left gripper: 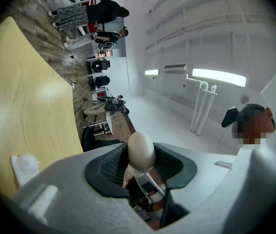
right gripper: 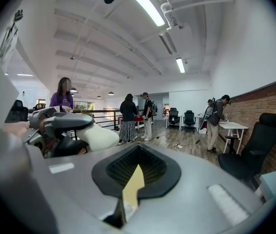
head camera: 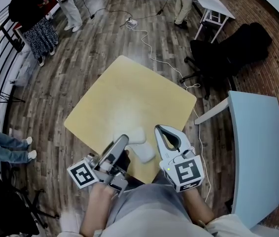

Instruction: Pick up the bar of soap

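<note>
White soap bar [left gripper: 141,151] sitting pinched in left hand-held gripper [head camera: 123,141], long axis poking forward; right hand-held gripper [right gripper: 136,168] hanging closed, empty.

**Bar of soap** [left gripper: 141,150]: white, smooth and oval, shown end-on with its rounded tip uppermost. It is clamped between the ribbed pads of the left claw [left gripper: 141,165] and held clear above the desk [head camera: 129,93], over its near corner.

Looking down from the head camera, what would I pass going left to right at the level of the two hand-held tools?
A bystander's jeans-clad legs → left tool → bar of soap → right tool → light blue table.
</note>
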The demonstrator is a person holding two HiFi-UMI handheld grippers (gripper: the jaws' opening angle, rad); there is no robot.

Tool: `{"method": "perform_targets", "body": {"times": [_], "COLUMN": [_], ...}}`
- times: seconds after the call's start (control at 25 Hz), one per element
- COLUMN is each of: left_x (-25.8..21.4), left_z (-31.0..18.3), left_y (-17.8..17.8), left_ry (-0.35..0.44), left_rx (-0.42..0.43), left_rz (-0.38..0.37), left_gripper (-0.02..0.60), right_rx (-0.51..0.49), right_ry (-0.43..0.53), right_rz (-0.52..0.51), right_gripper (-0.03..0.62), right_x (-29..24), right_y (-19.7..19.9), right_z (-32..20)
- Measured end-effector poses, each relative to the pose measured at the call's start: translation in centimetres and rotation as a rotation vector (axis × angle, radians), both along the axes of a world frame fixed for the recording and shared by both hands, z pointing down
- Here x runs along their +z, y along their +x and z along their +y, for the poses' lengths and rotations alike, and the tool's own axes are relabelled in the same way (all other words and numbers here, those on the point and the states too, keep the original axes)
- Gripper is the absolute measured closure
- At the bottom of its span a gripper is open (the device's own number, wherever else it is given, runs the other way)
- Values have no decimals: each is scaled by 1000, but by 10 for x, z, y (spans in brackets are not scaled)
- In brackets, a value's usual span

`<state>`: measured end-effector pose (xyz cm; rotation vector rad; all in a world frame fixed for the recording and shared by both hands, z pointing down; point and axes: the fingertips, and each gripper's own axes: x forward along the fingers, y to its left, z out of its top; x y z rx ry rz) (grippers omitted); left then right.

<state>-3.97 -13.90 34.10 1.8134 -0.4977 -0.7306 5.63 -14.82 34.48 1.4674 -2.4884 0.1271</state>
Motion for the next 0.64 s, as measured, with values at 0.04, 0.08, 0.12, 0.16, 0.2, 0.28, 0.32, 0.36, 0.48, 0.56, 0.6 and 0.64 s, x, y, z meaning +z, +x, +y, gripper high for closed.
{"method": "perform_targets", "body": {"times": [0.04,0.08,0.12,0.16,0.2,0.28,0.32,0.36,0.48,0.56,0.6,0.64], "left_x": [-1,-1,0,0,0,0,0,0,0,-1,-1,-2], "left_z": [0,0,0,1,2,3,4,5,7,8,8,8], "left_y": [0,-1,-1,-1,-2,-3,-3,-3,-1,0,0,0], "left_ry": [1,1,0,-1,-1,1,2,3,1,2,4,5], "left_rx": [-1,-1,-1,-1,0,2,3,4,7,6,5,5], "left_rz": [0,-1,-2,-1,0,2,2,3,8,11,12,13], "left_gripper": [426,426,426,426,426,426,426,426,426,426,426,426], "right_rx": [0,-1,-1,-1,0,3,4,6,11,10,9,8], "right_ry": [1,2,4,6,9,13,15,15,10,13,13,14], "right_rz": [1,1,2,3,3,5,5,4,-1,-3,-5,-6], "right_gripper": [591,591,591,591,591,591,591,591,591,591,591,591], "right_x": [-1,-1,-1,-1,-1,-3,-3,-4,-3,-3,-3,-3], "right_y": [0,-1,-1,-1,-1,-1,-1,-1,1,2,2,2], "right_z": [0,0,0,0,1,2,1,1,1,2,2,2]}}
